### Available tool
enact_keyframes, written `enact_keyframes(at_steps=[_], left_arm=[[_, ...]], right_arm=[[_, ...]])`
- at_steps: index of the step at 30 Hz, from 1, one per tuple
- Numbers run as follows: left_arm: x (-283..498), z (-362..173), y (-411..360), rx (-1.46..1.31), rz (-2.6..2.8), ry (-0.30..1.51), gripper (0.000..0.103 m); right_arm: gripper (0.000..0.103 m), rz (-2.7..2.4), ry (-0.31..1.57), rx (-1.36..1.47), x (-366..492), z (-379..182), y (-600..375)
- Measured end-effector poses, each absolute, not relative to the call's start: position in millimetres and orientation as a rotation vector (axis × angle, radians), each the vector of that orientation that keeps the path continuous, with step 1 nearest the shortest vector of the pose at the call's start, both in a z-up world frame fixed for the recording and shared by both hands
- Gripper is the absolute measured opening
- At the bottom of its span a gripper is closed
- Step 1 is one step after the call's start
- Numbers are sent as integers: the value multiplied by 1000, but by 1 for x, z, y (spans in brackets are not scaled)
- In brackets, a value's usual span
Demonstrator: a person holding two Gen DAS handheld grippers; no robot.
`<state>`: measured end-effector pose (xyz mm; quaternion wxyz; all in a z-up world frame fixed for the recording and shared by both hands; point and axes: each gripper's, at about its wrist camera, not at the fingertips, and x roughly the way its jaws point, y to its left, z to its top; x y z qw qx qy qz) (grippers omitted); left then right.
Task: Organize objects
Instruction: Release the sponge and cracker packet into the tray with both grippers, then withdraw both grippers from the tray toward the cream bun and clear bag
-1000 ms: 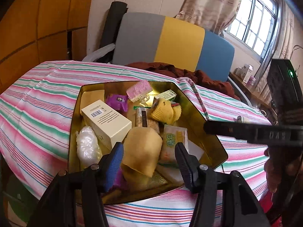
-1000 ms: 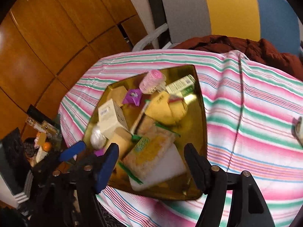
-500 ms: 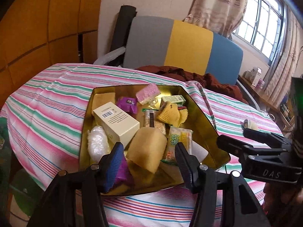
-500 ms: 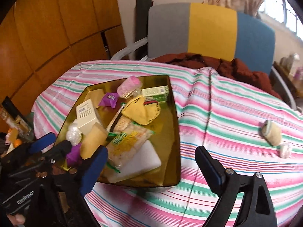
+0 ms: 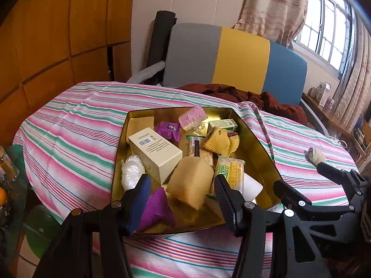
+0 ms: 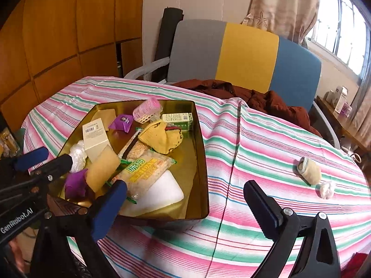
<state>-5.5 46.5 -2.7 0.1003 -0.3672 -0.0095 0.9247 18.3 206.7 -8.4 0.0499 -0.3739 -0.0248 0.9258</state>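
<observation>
A gold tray (image 6: 204, 153) on the striped desk (image 6: 266, 139) holds a cream box (image 5: 154, 154), 2 purple packets, a pink roller (image 6: 147, 110), a yellow cloth (image 6: 160, 136), cracker packs and a white block (image 6: 162, 191). The cream box's long axis runs far-left to near-right. A rolled sock (image 6: 309, 170) lies well right of the tray. The left gripper (image 5: 182, 191) and right gripper (image 6: 185, 197) both hang with fingers spread wide, holding nothing.

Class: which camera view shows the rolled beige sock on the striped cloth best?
The right wrist view: the rolled beige sock lies whole and unobstructed. The left wrist view shows it smaller, near the edge, partly behind the right gripper.
</observation>
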Motion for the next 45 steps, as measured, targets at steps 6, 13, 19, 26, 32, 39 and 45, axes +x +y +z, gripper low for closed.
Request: enact_keyframes(at_steps=[6,13,19,26,32,39,45], left_arm=[[-1,-1,48,-1080,2740,2,57],[4,7,50,-1037,2735,5,57],[6,13,58,-1002,2709,29,57],[5,11,63,-1000,2700,58,57],[4,10,72,-992,2677,84,57],[0,11,90,-976,2604,120,57],[-1,13,115,-950,2532,150,57]], right_arm=[[101,2810,-44,-1108,23,-6,209],[103,2820,-31,-1080,28,0,212],[103,2807,-40,-1102,23,0,215],[103,2788,-31,-1099,21,1,227],[103,2774,3,-1129,17,-3,242],[103,2679,116,-1207,13,-15,284],[103,2590,274,-1245,16,-18,338]])
